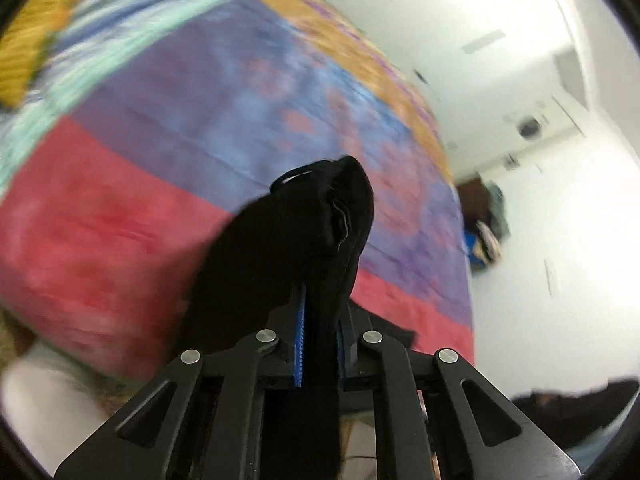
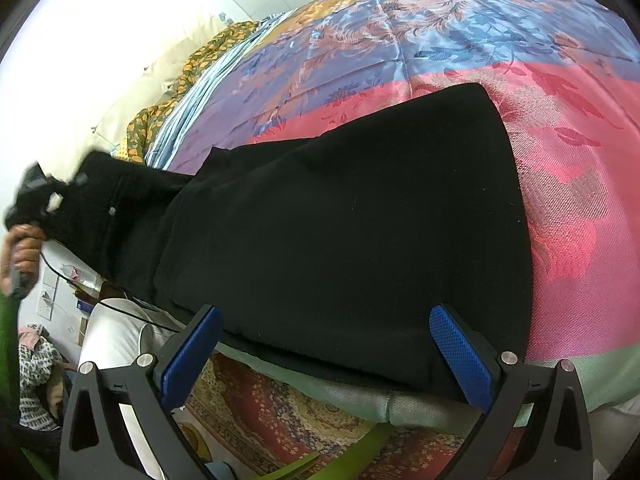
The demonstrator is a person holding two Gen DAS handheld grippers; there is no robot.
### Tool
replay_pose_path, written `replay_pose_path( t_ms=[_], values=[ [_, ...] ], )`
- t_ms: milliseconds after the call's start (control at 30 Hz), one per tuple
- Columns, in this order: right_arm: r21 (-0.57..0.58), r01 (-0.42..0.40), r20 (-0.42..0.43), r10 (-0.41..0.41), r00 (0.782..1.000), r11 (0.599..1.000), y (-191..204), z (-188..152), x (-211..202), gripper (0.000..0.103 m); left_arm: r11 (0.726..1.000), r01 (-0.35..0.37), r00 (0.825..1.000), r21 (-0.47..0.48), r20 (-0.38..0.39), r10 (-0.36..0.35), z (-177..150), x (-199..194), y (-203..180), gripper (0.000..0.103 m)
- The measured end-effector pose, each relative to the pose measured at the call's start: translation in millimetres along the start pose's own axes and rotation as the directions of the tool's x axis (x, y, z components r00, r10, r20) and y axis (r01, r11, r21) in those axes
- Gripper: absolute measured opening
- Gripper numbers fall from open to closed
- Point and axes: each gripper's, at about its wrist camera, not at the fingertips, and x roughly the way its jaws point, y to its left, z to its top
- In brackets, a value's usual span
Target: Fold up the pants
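The black pants [image 2: 340, 220] lie on a bed with a pink, blue and orange patterned cover [image 2: 560, 152], their leg end at the bed's near edge. My right gripper [image 2: 326, 336] is open, its blue pads on either side of the near hem, not gripping. My left gripper [image 1: 320, 316] is shut on the black pants [image 1: 304, 232], a bunch of cloth sticking up past the fingers, lifted above the cover [image 1: 120, 220]. The left gripper also shows in the right wrist view [image 2: 36, 196], holding the waist end raised at the far left.
Striped and orange floral bedding [image 2: 188, 76] is piled at the bed's far side. A patterned rug [image 2: 300, 412] covers the floor below the bed edge. White walls and a dark heap of clothes [image 1: 488, 220] lie beyond the bed.
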Motion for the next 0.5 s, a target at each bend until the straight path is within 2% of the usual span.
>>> replay_pose_path(
  t_ms=[133,233,333,367,400,467,500],
  values=[
    [0.02,-0.023,0.009,0.023,1.0,1.0,-1.9,-0.8,-2.9,0.103,0.998,0.043,0.997,0.042,-0.07,-0.04,-35.5,76.8,-52.3,0.008],
    [0.027,-0.034,0.013,0.033,0.999,0.999,-2.6,-1.3,-3.9,0.103,0.998,0.031,0.991,0.047,-0.13,-0.025,-63.0,147.2,-65.5,0.01],
    [0.023,-0.034,0.013,0.033,0.999,0.999,-2.1,-1.5,-3.9,0.103,0.998,0.008,0.969,0.07,-0.248,0.01,-77.5,213.5,-61.7,0.014],
    [0.018,-0.032,0.013,0.032,0.999,0.999,-1.4,-1.8,-3.8,0.103,0.998,-0.02,0.955,0.056,-0.296,0.035,-81.3,225.0,-57.3,0.014],
    [0.016,-0.028,0.013,0.028,1.0,0.999,-1.3,-1.9,-3.5,0.103,0.999,-0.02,0.949,0.05,-0.313,0.034,-84.3,225.2,-56.7,0.013],
    [0.013,-0.03,0.015,0.03,0.999,0.999,-1.6,-1.9,-3.5,0.103,0.994,0.02,0.958,0.107,-0.286,0.011,-84.5,205.3,-68.5,0.018],
    [0.013,-0.034,0.017,0.033,0.999,0.999,-1.8,-1.9,-3.8,0.103,0.988,0.02,0.965,0.155,-0.261,0.021,-83.9,190.5,-75.9,0.025]
  ],
)
